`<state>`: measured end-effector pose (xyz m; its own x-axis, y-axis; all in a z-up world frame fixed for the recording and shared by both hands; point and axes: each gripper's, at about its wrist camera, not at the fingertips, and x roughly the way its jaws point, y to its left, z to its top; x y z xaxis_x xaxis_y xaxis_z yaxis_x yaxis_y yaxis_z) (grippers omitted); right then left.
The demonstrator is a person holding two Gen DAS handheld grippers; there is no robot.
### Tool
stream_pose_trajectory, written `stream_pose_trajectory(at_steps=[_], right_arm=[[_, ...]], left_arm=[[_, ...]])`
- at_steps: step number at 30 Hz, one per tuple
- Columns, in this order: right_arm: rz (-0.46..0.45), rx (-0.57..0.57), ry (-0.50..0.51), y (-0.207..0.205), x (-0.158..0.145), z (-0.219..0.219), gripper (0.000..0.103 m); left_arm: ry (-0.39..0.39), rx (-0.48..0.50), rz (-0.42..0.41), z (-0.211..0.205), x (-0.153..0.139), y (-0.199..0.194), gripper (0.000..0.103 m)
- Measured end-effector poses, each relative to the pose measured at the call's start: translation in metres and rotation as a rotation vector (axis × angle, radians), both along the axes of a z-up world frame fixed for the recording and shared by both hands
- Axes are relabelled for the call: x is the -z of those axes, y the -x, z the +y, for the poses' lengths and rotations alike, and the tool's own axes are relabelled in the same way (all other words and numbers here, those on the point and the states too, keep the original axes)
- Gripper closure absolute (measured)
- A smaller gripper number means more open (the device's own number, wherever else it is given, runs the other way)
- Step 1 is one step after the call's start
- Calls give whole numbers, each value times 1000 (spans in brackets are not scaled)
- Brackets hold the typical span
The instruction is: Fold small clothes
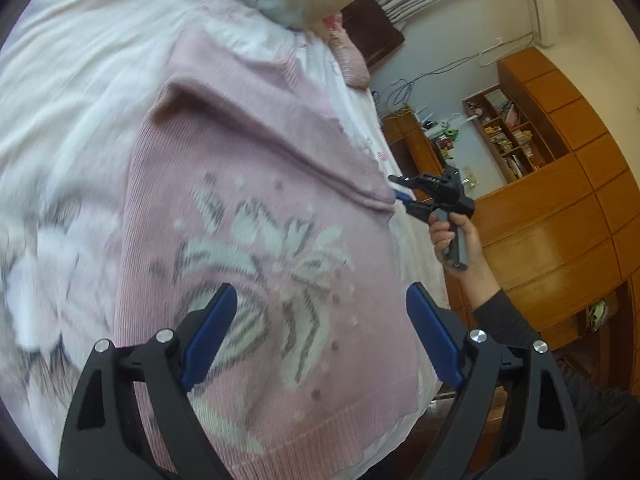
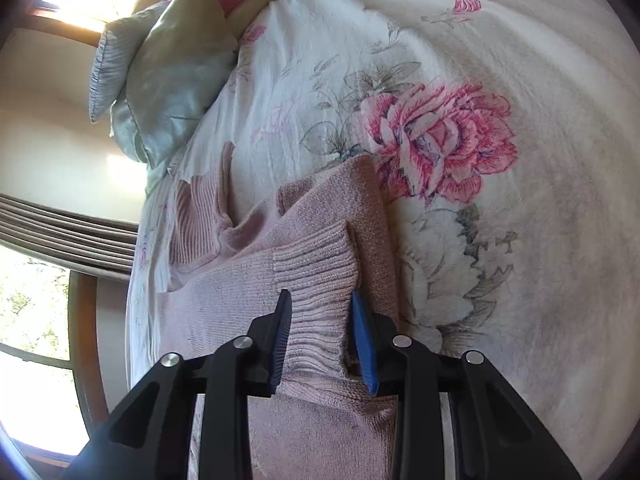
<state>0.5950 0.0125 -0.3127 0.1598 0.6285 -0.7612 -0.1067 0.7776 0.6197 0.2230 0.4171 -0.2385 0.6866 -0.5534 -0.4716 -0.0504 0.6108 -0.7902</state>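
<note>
Lying spread across the bed, the pink knitted sweater [image 1: 256,184] shows its pale leaf-like pattern on the front, with its ribbed hem toward the left wrist camera. The floral bedsheet [image 2: 500,240] lies beneath it, printed with a large pink rose, and a pale pillow [image 2: 160,80] sits near the head of the bed. The left gripper [image 1: 320,332] hangs over the lower front of the sweater with its blue-padded fingers spread wide, nothing between them. The right gripper [image 2: 320,336] has the ribbed cuff [image 2: 316,272] of one sleeve between its jaws; the pads stand close on either side of the knit, with a small gap showing beside the right pad, so a firm pinch cannot be told for certain. In the left wrist view the right gripper is at the sweater's edge by the side of the bed, a hand [image 1: 460,244] on its handle. Wooden cabinets [image 1: 560,208] stand behind it.
</note>
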Motion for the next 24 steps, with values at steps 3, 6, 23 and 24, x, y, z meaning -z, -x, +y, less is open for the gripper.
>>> stream_pose_trajectory(at_steps=[3, 6, 23, 24], right_arm=[[5, 11, 14, -8, 3, 4, 71], [-20, 20, 37, -12, 3, 10, 84], [-204, 9, 91, 19, -18, -15, 92], [-211, 2, 73, 23, -23, -15, 91]], left_arm=[[29, -16, -61, 30, -22, -38, 14], [135, -53, -72, 64, -27, -77, 14], [120, -135, 148, 120, 49, -178, 15], [117, -120, 108, 117, 39, -174, 15]])
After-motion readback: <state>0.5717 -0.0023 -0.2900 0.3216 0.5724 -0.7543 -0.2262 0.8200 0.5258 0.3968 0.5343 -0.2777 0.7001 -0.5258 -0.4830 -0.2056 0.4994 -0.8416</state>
